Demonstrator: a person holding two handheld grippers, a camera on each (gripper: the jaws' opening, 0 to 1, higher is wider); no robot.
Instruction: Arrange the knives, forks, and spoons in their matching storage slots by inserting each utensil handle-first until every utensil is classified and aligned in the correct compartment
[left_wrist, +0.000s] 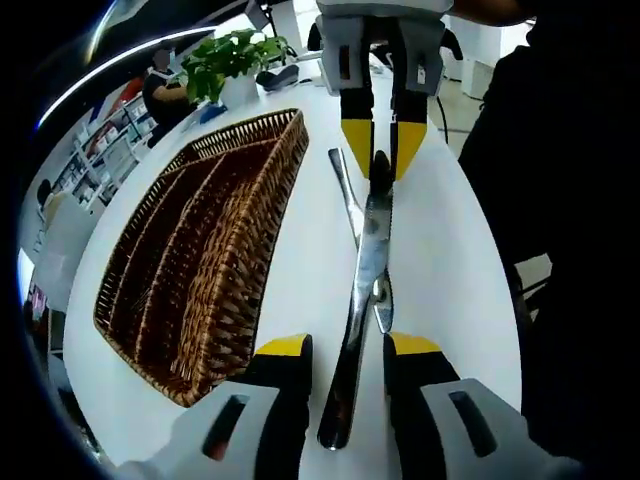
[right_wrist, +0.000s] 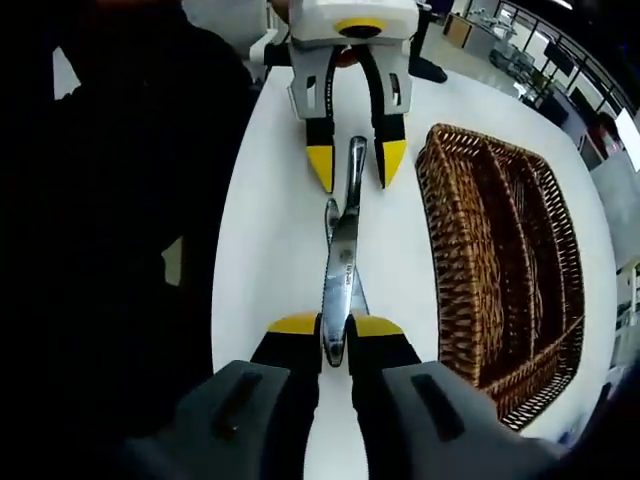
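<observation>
Right gripper view, right gripper (right_wrist: 335, 325) clamped on knife (right_wrist: 340, 270) blade end, left gripper (right_wrist: 356, 160) jaws wide astride its handle, knife above white table (right_wrist: 270, 200), beside wicker tray (right_wrist: 510, 260), fork (left_wrist: 352, 205) beneath.

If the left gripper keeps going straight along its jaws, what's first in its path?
Likely the knife: it already lies between the open jaws of the left gripper, along their line. Past it, the right gripper faces it head-on, shut on the knife's far end. Depth is unclear. The wicker tray sits off to one side.
</observation>
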